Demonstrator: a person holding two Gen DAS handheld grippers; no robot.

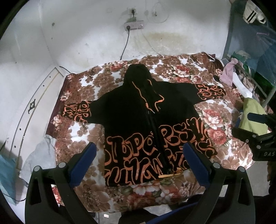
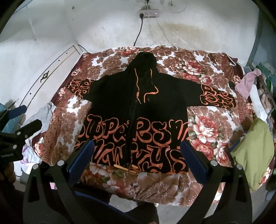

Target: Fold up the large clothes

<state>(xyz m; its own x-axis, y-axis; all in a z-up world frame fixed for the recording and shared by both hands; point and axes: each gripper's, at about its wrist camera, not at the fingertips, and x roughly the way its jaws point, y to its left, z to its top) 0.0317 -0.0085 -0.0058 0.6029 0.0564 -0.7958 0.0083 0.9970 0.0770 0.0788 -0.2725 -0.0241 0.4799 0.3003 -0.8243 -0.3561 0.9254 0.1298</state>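
A black zip hoodie [image 1: 138,112] with orange lettering lies face up and spread flat on a floral blanket [image 1: 172,69], hood toward the wall, both sleeves stretched out sideways. My left gripper [image 1: 140,155] hovers open above the hoodie's hem, holding nothing. In the right wrist view the same hoodie [image 2: 134,103] lies on the blanket [image 2: 198,124], and my right gripper [image 2: 138,151] is open above the hem, also with nothing in it. Each gripper shows in the other's view: the right gripper [image 1: 241,124] at the right edge, the left gripper [image 2: 33,115] at the left edge.
A green cloth [image 2: 253,144] lies at the blanket's right side and a pink cloth [image 2: 248,81] hangs on a metal rack further back. A pale crumpled cloth [image 2: 43,113] lies off the left edge. A power strip [image 2: 148,13] with a cable hangs on the wall.
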